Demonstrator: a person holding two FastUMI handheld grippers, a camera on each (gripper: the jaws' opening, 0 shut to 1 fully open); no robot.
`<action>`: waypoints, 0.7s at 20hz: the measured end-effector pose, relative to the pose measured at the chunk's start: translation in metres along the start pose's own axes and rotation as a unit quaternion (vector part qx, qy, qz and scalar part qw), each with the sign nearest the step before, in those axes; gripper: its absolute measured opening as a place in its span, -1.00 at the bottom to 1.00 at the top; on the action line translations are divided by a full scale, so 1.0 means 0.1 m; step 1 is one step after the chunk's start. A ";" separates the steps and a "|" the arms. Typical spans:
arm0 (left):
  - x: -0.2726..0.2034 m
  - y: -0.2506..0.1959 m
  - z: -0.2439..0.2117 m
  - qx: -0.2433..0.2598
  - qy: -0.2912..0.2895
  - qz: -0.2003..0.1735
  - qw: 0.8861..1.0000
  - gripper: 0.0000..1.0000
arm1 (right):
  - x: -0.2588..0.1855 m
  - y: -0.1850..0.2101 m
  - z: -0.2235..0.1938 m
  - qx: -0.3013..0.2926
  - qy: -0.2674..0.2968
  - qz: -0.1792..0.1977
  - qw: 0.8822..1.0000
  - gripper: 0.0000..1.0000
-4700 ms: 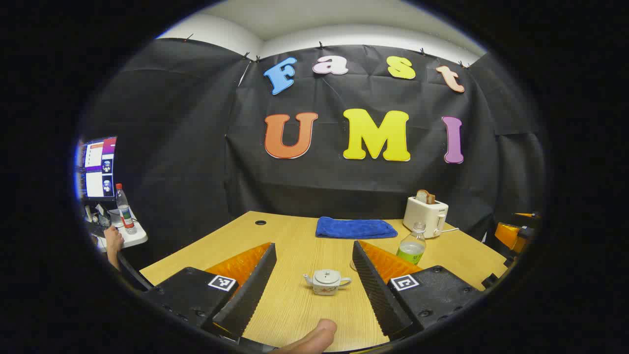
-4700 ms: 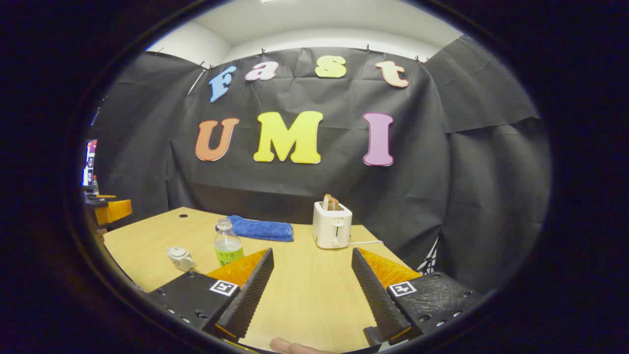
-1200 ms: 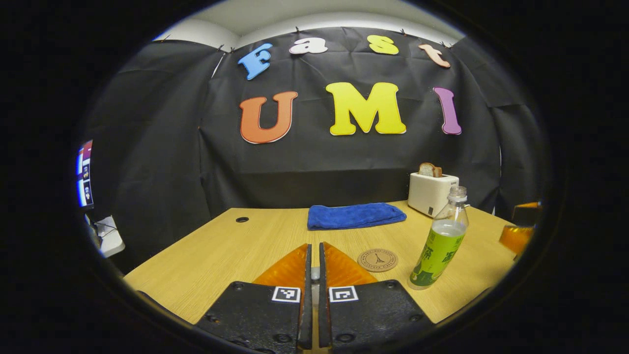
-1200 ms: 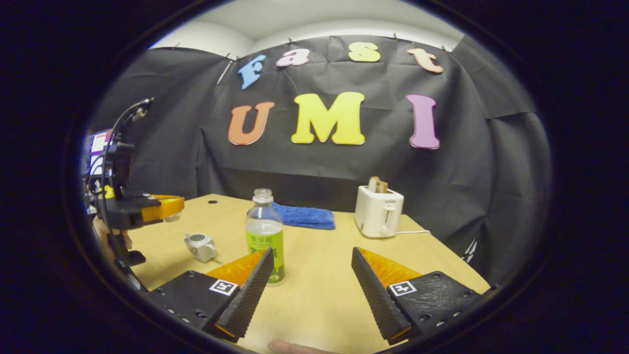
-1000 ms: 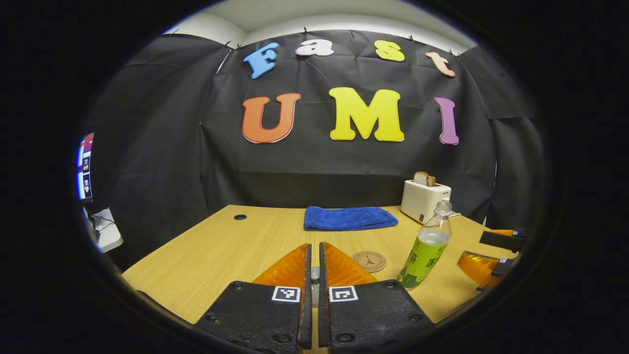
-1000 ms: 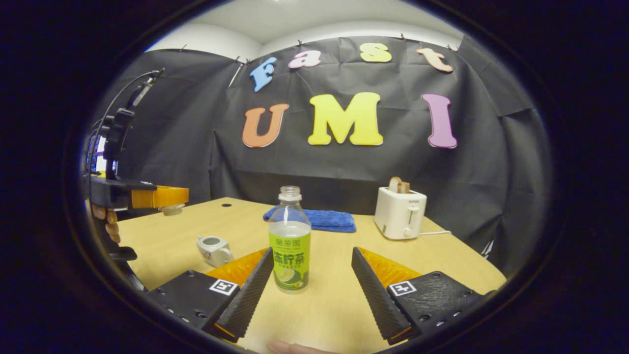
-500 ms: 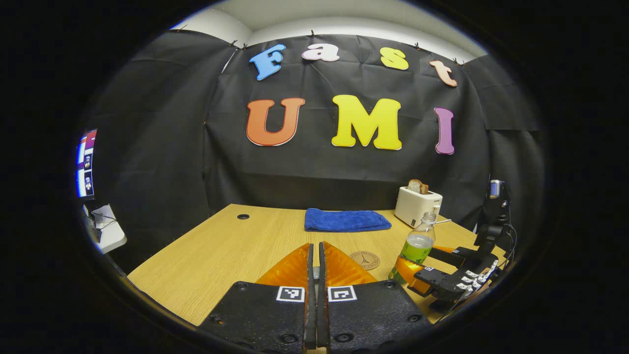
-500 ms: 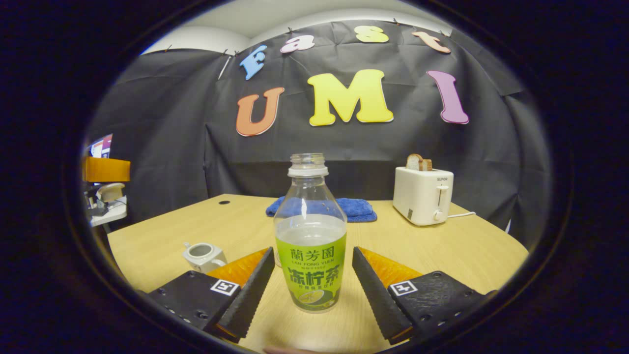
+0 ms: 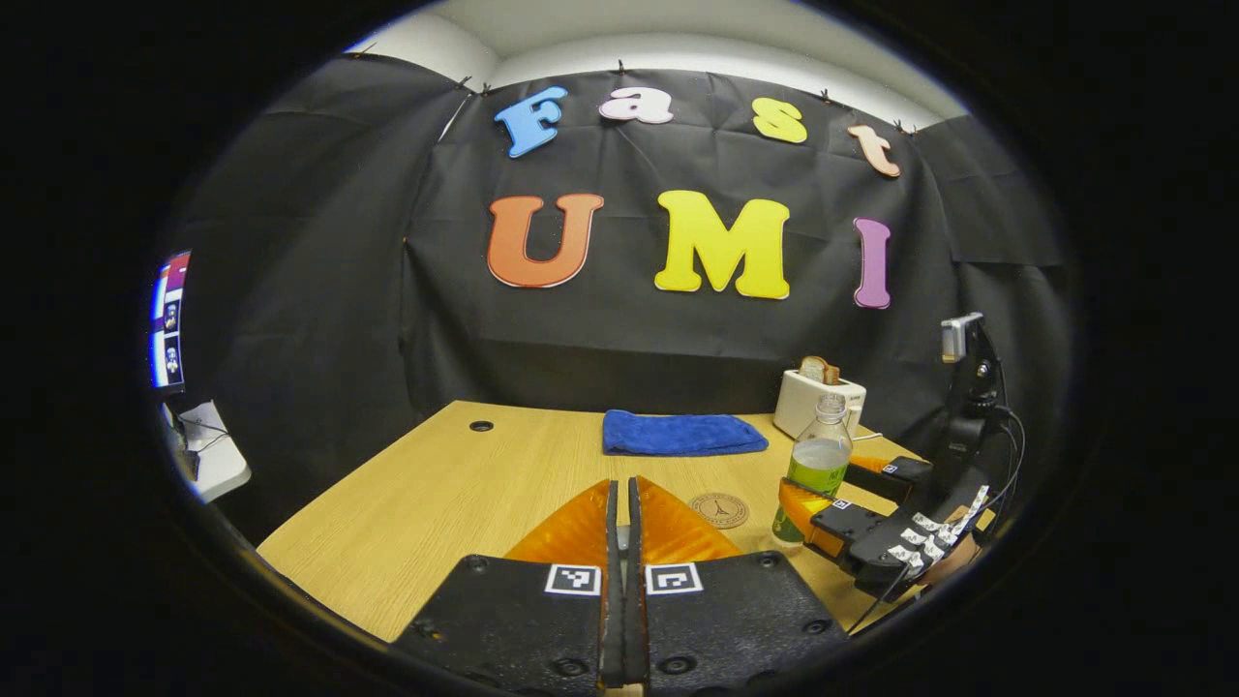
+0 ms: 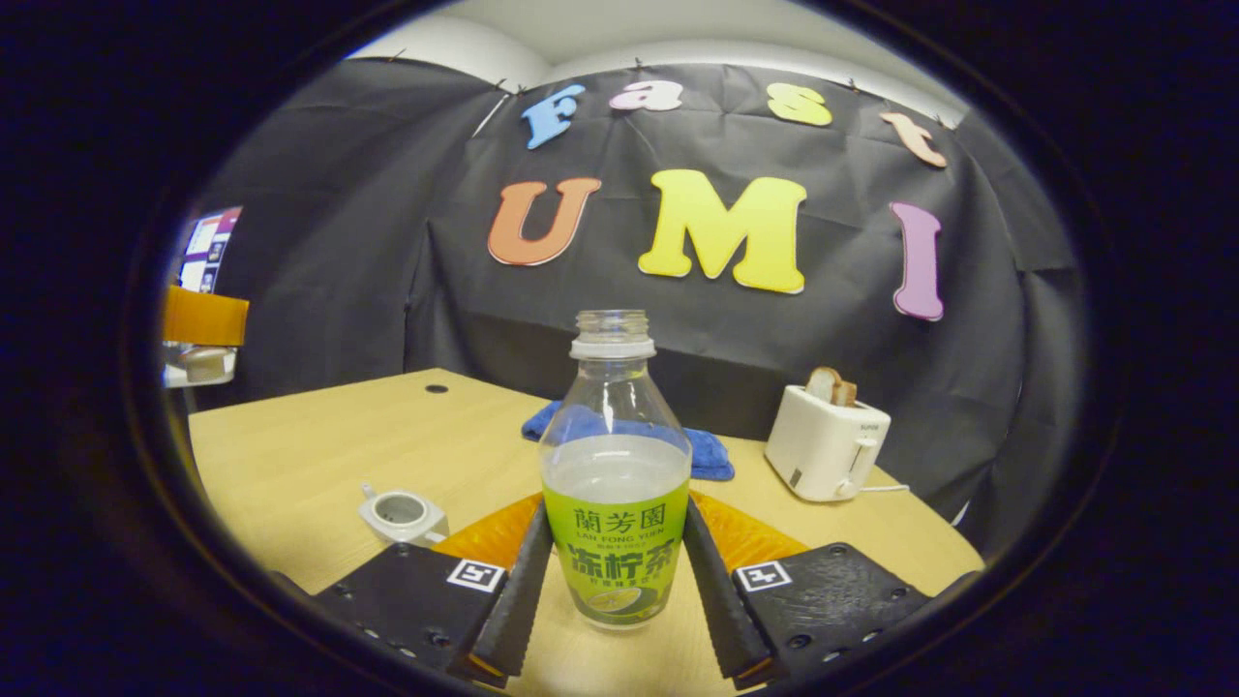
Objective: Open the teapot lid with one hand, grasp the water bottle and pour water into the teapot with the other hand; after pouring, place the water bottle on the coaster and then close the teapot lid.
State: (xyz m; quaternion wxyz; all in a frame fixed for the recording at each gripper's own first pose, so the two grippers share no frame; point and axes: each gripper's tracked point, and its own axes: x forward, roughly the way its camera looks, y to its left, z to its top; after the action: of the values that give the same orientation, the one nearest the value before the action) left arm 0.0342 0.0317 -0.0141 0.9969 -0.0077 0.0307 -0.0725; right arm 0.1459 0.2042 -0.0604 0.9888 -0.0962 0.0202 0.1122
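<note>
The clear water bottle [image 10: 615, 503], uncapped and with a green label, stands between the fingers of my right gripper [image 10: 613, 511], and both fingers press on its label. In the left gripper view the same bottle [image 9: 816, 463] sits at the right of the table, just past the round cork coaster [image 9: 718, 509]. The small white teapot [image 10: 402, 514] stands open on the table left of the bottle. My left gripper [image 9: 619, 486] is shut. In the right gripper view it hangs high at the far left, with the teapot lid [image 10: 200, 365] pinched in it.
A folded blue cloth [image 9: 682, 433] lies at the back of the wooden table [image 9: 436, 494]. A white toaster [image 10: 825, 440] with bread in it stands at the back right. A monitor [image 9: 165, 319] is off the table's left side.
My right gripper moved up to the bottle and shut on its label. My left gripper has stayed shut on the lid, held above the table.
</note>
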 end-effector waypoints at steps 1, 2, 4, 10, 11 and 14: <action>-0.02 0.03 0.01 0.000 -0.001 0.003 1.000 -0.94 | 0.01 0.03 0.01 -0.018 0.007 -0.001 1.000 0.43; -0.04 0.08 0.02 0.000 -0.004 0.007 1.000 -0.95 | 0.02 0.04 0.02 -0.038 0.011 -0.004 0.999 0.43; -0.06 0.15 0.06 -0.007 -0.008 0.010 1.000 -0.94 | 0.06 0.05 0.04 -0.078 0.021 -0.014 0.997 0.43; -0.09 0.27 0.07 -0.001 -0.006 0.019 1.000 -0.94 | 0.20 0.09 -0.19 -0.207 0.086 -0.036 0.974 0.43; -0.10 0.29 0.08 -0.001 -0.008 0.022 1.000 -0.94 | 0.20 0.10 -0.20 -0.237 0.088 -0.047 0.966 0.45; -0.15 0.42 0.10 -0.004 -0.014 0.027 1.000 -0.94 | 0.24 0.12 -0.19 -0.326 0.085 -0.068 0.939 0.45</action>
State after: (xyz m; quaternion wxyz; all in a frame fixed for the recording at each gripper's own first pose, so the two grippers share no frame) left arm 0.0258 0.0753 -0.0040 0.9987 -0.0115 0.0176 -0.0458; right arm 0.1661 0.2173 -0.0831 0.9030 -0.4240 0.0594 0.0361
